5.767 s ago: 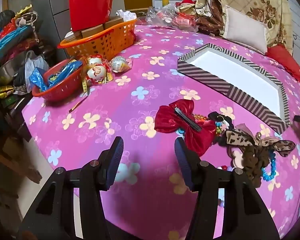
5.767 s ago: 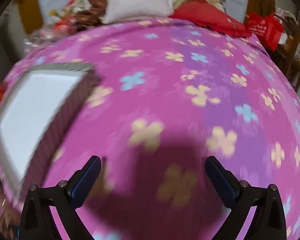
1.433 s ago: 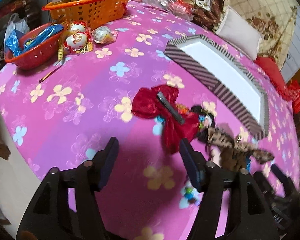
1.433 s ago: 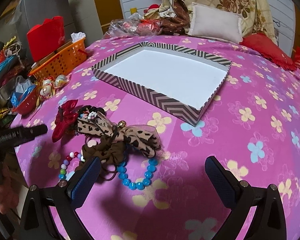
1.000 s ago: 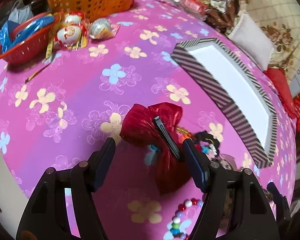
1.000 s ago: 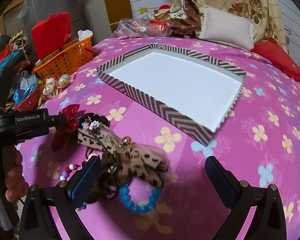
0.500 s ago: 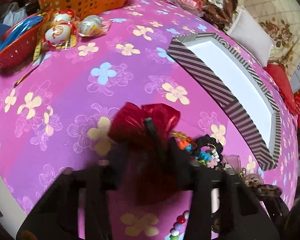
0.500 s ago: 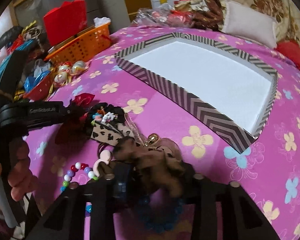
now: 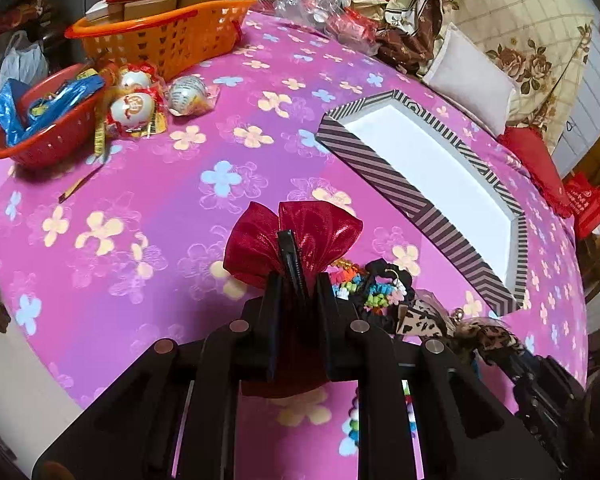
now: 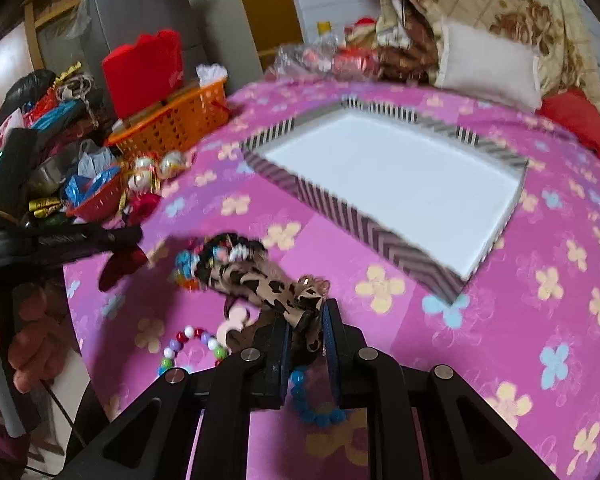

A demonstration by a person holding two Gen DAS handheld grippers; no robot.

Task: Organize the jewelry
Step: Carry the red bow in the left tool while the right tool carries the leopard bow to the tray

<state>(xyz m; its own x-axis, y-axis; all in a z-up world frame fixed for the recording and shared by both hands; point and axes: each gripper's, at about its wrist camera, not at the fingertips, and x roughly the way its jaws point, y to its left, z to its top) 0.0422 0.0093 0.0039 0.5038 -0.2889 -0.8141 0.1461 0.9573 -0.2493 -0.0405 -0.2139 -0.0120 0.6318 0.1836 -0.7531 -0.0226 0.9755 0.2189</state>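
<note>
**Both claws clamped on bows**

Left claw (image 9: 298, 288) pinched tight on the red bow (image 9: 300, 236), gripping it at the black clip, just above the pink flowered desk (image 9: 140, 208). Right claw (image 10: 306, 322) closed on the leopard-print bow (image 10: 260, 284), beside the bead bracelets (image 10: 192, 340). The striped tray (image 10: 356, 216) sits just beyond, white inside.

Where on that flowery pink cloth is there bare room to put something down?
Free: the white inside of the striped cardboard tray, and the cloth between the red mesh basket and the red satin bow. Crowded: the accessory heap around the leopard-print bow.
</note>
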